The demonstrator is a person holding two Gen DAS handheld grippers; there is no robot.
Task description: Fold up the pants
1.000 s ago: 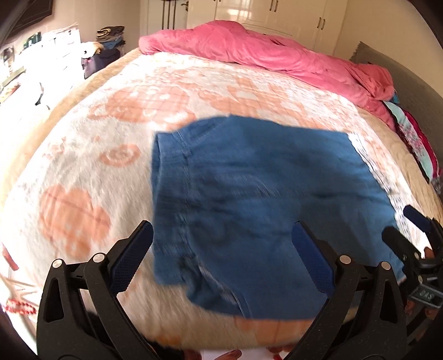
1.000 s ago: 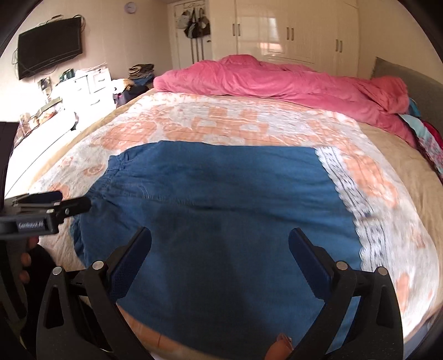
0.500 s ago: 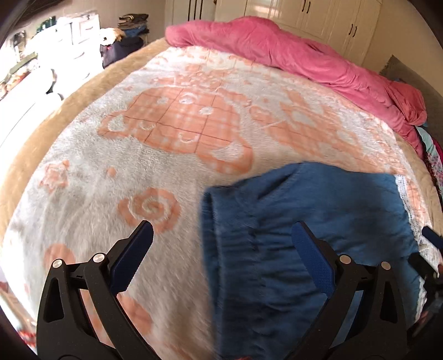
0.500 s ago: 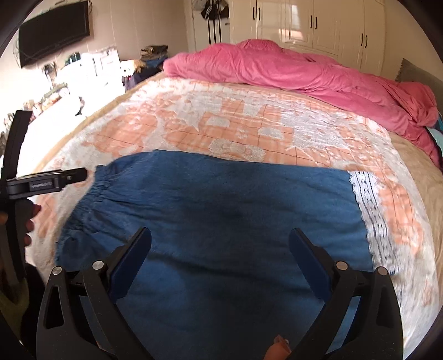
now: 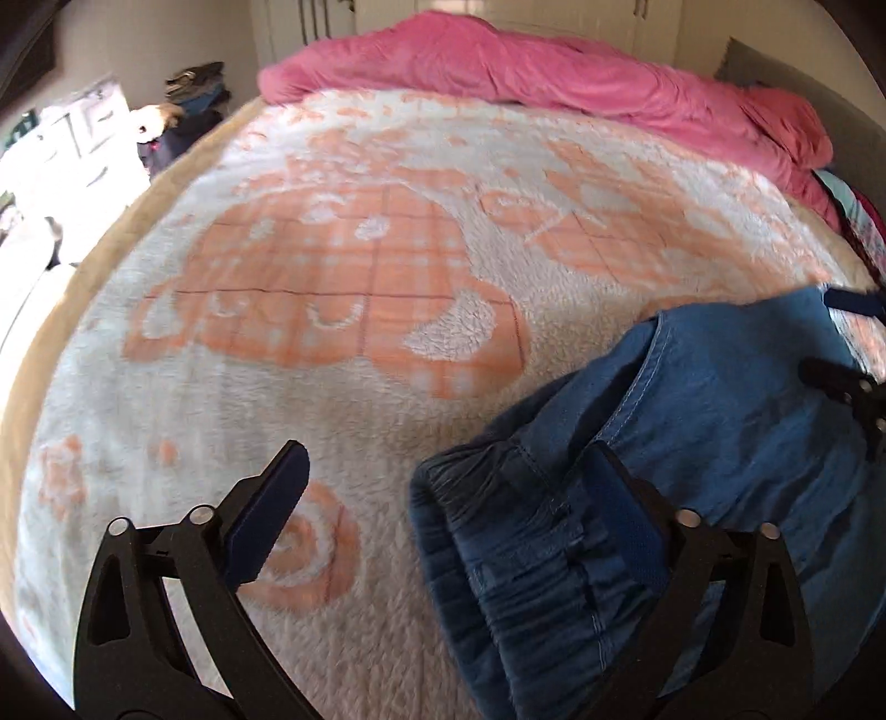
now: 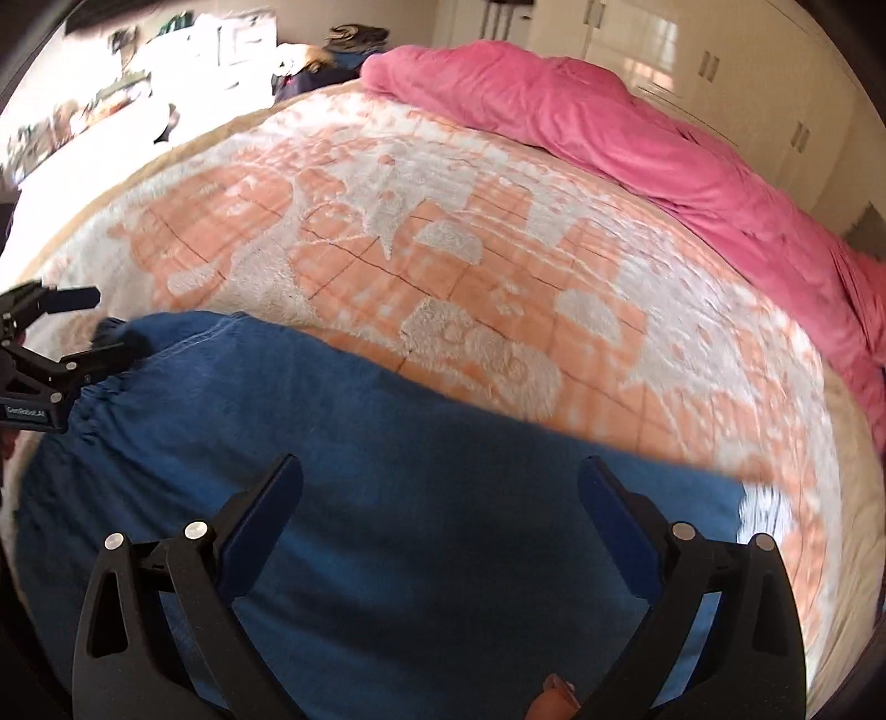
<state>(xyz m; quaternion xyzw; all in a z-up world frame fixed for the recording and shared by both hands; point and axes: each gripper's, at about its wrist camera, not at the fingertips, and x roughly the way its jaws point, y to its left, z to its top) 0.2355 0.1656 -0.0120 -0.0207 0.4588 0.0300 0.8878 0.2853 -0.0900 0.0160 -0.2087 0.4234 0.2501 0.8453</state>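
Note:
Blue denim pants (image 6: 398, 498) lie flat on the bed's peach-and-white blanket (image 6: 443, 266). Their gathered elastic waistband (image 5: 531, 554) is at the left end, and a white lace hem (image 6: 769, 504) shows at the right end. My left gripper (image 5: 443, 509) is open over the waistband corner, its right finger above the denim and its left finger over the blanket. It also shows in the right wrist view (image 6: 72, 327). My right gripper (image 6: 440, 515) is open and empty above the middle of the pants. It also shows at the right edge of the left wrist view (image 5: 847, 343).
A crumpled pink duvet (image 6: 637, 138) lies along the far side of the bed. White drawers with clutter (image 5: 66, 149) stand at the left. A pile of dark clothes (image 5: 194, 105) sits by the bed's far left corner. White wardrobes (image 6: 692, 50) line the back wall.
Both grippers have moved left and lower over the bed. The left one has swung from over the middle of the pants to the waistband corner. Both have stayed open.

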